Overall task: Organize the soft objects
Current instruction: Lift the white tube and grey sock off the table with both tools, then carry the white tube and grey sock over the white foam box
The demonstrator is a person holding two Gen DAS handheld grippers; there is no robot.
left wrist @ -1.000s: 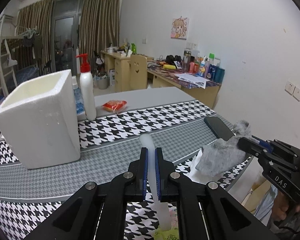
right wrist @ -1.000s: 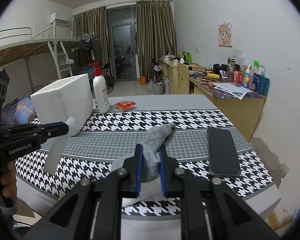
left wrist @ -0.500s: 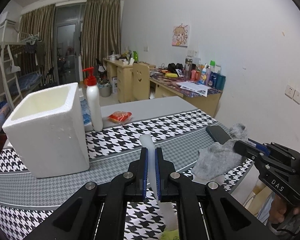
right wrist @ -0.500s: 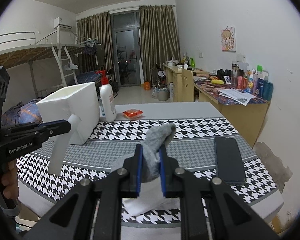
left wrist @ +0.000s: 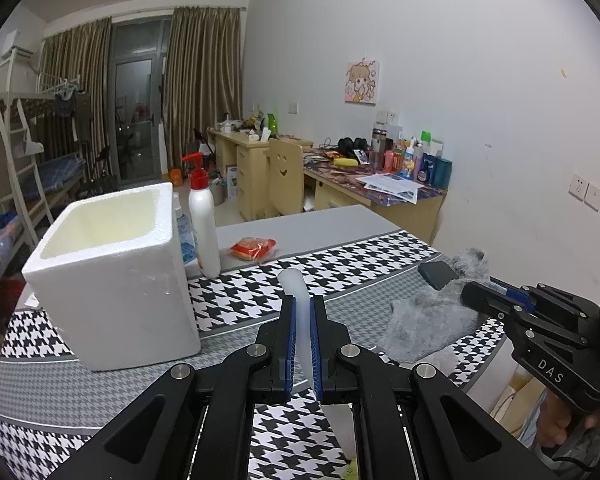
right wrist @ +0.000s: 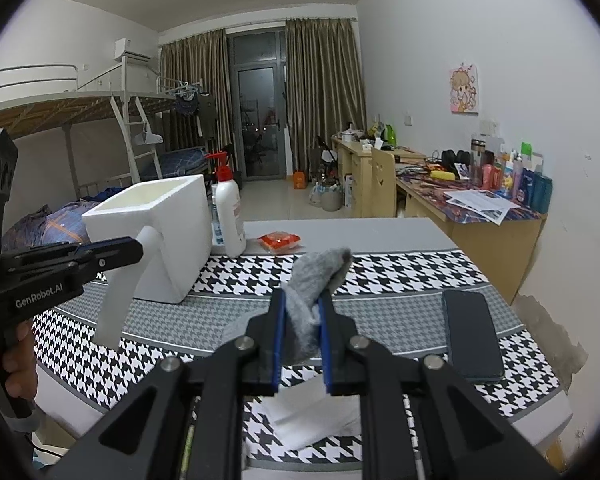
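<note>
My left gripper point(left wrist: 302, 305) is shut on a long white sock point(left wrist: 293, 280), which sticks up past the jaws and hangs down below them. In the right wrist view the white sock point(right wrist: 118, 296) dangles from the left gripper point(right wrist: 138, 245) in front of the white foam box point(right wrist: 172, 236). My right gripper point(right wrist: 302, 299) is shut on a fuzzy grey sock point(right wrist: 320, 272), held above the houndstooth tablecloth point(right wrist: 400, 276). From the left wrist view, the grey sock point(left wrist: 428, 320) hangs from the right gripper point(left wrist: 470, 294) at the right. The open-topped foam box point(left wrist: 112, 292) stands on the table's left.
A white pump bottle point(left wrist: 204, 228) with a red top stands behind the box, and a red packet point(left wrist: 253, 248) lies beside it. A dark phone point(right wrist: 472, 338) lies on the cloth at right. A white cloth point(right wrist: 312, 416) lies near the table's front edge.
Both grippers have risen a little and drawn back with their socks still held. The table and foam box now sit lower and farther off in both views.
</note>
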